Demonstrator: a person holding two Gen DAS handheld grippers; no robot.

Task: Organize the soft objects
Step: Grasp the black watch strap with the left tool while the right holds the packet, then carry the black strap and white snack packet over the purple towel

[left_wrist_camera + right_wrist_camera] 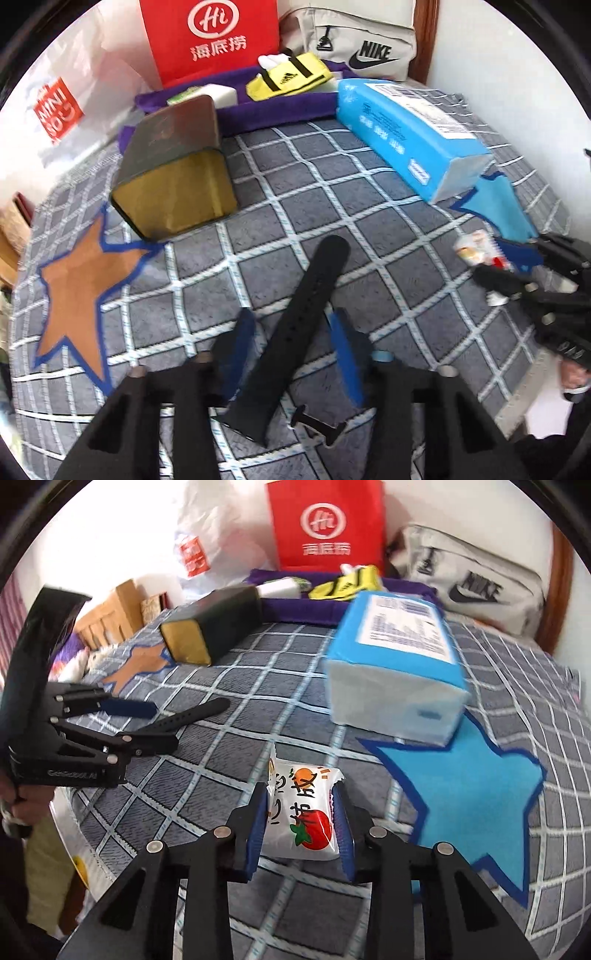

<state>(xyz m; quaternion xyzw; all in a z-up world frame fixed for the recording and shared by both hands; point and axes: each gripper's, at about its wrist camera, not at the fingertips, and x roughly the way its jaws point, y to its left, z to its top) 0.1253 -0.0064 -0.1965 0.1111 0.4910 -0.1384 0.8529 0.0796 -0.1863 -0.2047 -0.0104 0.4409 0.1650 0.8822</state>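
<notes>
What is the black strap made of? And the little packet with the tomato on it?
The black strap looks like matte rubber or silicone: dull, smooth, with punched holes. The tomato packet looks like glossy plastic film: shiny highlights, crinkled, with a zigzag sealed edge. Neither can be confirmed by look alone.

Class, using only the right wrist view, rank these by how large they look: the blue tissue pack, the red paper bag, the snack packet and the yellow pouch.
1. blue tissue pack
2. red paper bag, though it stands farther back, so its true size is unsure
3. snack packet, enlarged by nearness to the camera
4. yellow pouch
</notes>
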